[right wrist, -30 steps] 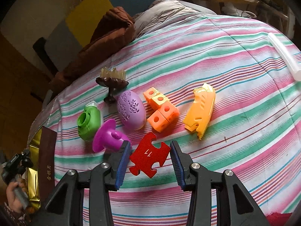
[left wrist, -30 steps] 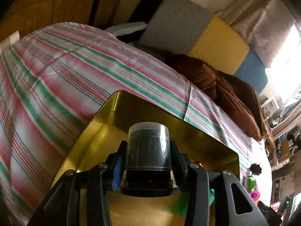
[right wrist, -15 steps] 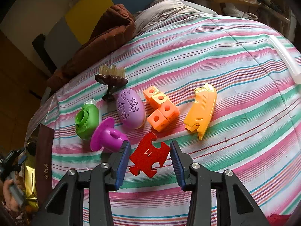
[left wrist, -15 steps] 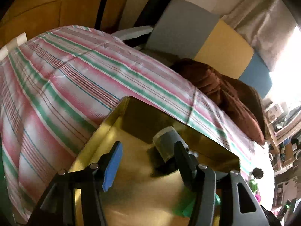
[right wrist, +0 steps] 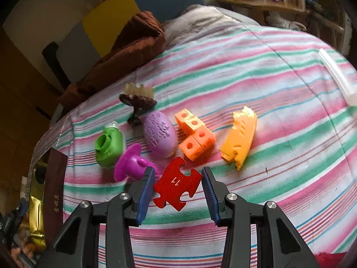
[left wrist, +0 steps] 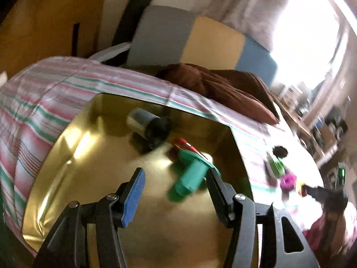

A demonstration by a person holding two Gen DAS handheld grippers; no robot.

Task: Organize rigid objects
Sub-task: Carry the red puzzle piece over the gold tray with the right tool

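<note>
Striped bedding (right wrist: 256,71) in pink, green and white spreads under everything, with a brown blanket (right wrist: 125,51) heaped at eleven o'clock in my right view. I use the bed as the sorting surface and the gold tray (left wrist: 73,147) as the bin, so the tray sits at the bed's edge, close under my left tool.

Inside the tray, the dark canister (left wrist: 147,124) lies on its side at twelve o'clock from my left gripper (left wrist: 174,187), well apart from the pads. A green piece (left wrist: 189,176) lies at two o'clock, close to the right pad, and a red piece (left wrist: 185,144) peeks out just past it. My left jaws stand wide with nothing between them: released.

The loose toys wait in a cluster in the right view: the yellow curved piece (right wrist: 241,138) at one o'clock, the orange blocks (right wrist: 194,136) at twelve, the purple egg (right wrist: 159,134) and green bottle (right wrist: 109,144) towards eleven, and the magenta stopper (right wrist: 131,165) at ten. My right gripper (right wrist: 177,184) straddles the red puzzle piece (right wrist: 176,184), chosen as the nearest one; whether the pads press it yet, I cannot tell.

A second ago my left pads clamped the canister upright; now it is dropped and tipped, and the tool has swung away. My right tool has not budged.
</note>
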